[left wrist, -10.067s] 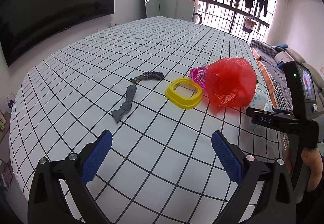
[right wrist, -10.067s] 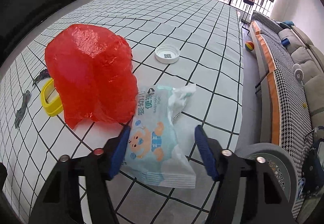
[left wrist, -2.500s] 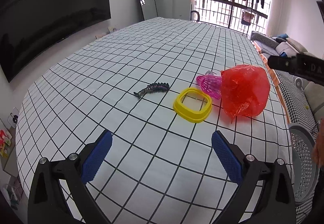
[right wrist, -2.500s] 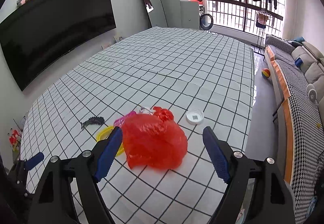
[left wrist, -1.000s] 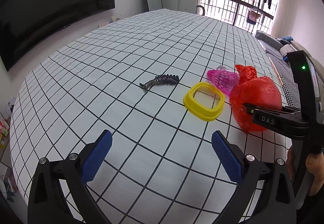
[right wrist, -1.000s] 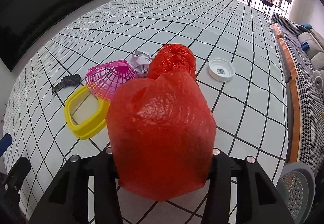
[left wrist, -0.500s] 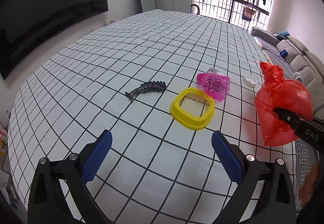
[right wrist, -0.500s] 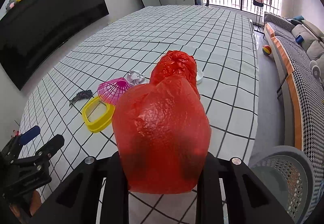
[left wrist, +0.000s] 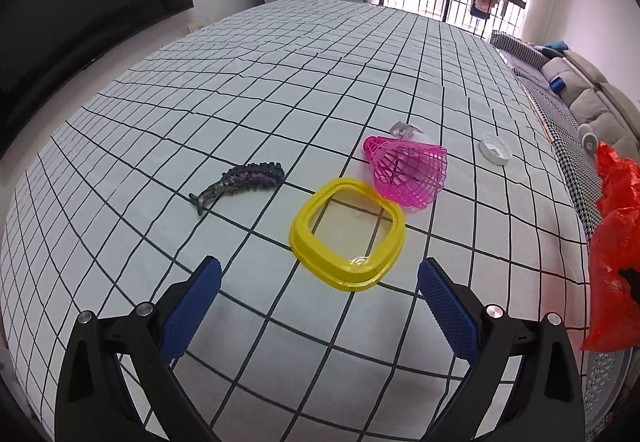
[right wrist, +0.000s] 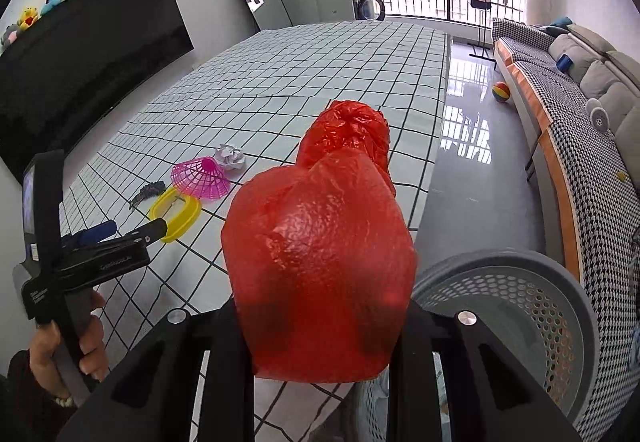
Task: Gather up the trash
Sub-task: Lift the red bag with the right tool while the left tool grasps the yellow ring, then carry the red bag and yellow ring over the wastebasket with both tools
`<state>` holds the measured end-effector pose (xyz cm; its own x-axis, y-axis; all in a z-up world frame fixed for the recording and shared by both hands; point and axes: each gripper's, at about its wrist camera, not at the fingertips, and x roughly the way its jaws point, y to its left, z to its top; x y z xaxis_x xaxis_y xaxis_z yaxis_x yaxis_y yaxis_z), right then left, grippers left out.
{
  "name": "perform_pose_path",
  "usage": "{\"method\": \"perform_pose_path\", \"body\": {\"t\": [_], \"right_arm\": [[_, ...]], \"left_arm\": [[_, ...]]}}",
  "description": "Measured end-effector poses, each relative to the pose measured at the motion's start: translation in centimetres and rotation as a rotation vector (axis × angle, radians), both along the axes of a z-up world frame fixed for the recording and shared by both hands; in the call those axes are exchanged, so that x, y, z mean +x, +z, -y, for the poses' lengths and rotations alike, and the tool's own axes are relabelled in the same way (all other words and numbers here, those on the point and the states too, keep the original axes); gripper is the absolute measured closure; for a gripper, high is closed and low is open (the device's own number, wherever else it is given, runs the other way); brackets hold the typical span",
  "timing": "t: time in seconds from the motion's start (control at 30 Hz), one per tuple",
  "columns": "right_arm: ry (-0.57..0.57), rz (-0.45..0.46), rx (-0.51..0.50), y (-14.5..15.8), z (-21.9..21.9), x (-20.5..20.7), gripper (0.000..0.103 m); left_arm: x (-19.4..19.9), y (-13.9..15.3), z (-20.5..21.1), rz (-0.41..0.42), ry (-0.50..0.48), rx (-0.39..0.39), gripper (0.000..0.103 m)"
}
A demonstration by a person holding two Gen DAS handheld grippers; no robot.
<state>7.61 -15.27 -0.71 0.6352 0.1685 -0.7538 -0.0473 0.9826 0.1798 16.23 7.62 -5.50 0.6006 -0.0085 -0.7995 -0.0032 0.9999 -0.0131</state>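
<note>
right claw [right wrist: 322, 326]: clenched on red plastic bag [right wrist: 320, 262], bag bulges up between the jaws and hides the pads
red plastic bag: lifted, knotted top pointing far; sits over the near right edge of the worktop [right wrist: 320, 82], beside the grey mesh bin [right wrist: 516, 306]; in left wrist view it shows at the right border [left wrist: 614, 266]
grey mesh bin: on the floor right of the worktop, near side, rim just right of the bag
left claw [left wrist: 318, 300]: released, blue pads [left wrist: 192, 306] wide apart, holding nothing, hovering over the near part of the worktop [left wrist: 280, 62]; also seen at left in right wrist view [right wrist: 120, 232], held by a hand [right wrist: 64, 358]
yellow square ring [left wrist: 347, 233]: flat on worktop, just far of the left claw, between its pads in view
pink mesh basket [left wrist: 408, 170]: tipped on its side, touching the far right corner of the yellow ring
crumpled wrapper [left wrist: 405, 129]: just far of the pink basket
dark toy creature [left wrist: 240, 184]: flat on worktop, left of the yellow ring, apart from it
white cap [left wrist: 496, 150]: on worktop right of the pink basket, near the right edge
surroundings: checkered cloth on worktop, black TV [right wrist: 88, 70] on left wall, sofa [right wrist: 580, 82] at right
</note>
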Motion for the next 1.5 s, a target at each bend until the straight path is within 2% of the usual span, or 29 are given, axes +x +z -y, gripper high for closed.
{"method": "perform_pose_path", "body": {"t": [0.27,0.43,0.5,0.53,0.63,0.7,0.9,1.1,1.5], "right_arm": [[-0.025,0.006,0.013,0.1,1.7,-1.2,0.08],[-0.035,0.001,0.023,-0.2,2.1,-1.4,0.08],[-0.036,0.002,0.024,-0.3,2.3,-1.5,0.08],[-0.036,0.003,0.026,-0.3,2.3,-1.6,0.08],[-0.036,0.003,0.025,-0.3,2.3,-1.6,0.08],[-0.035,0.0,0.026,-0.4,2.0,-1.5,0.08],[-0.032,-0.003,0.03,-0.5,2.0,-1.6,0.08],[-0.032,-0.004,0.032,-0.4,2.2,-1.5,0.08],[-0.052,0.027,0.02,0.5,2.8,-3.8,0.081]], "left_arm": [[2.5,-1.5,1.0,-0.045,-0.002,0.012,0.006],[3.1,-2.0,1.3,-0.045,0.008,0.036,0.007],[3.3,-2.2,1.4,-0.044,0.007,0.035,0.011],[3.4,-2.3,1.4,-0.051,0.004,0.03,0.019],[3.4,-2.2,1.0,-0.045,0.004,0.013,0.029],[3.3,-2.3,0.8,-0.045,0.003,0.004,0.03],[1.3,-1.5,-0.3,-0.019,0.018,0.008,0.03],[-2.1,0.8,-0.6,0.04,0.009,0.03,0.03],[-8.4,5.6,3.4,0.159,-0.117,-0.012,0.03]]}}
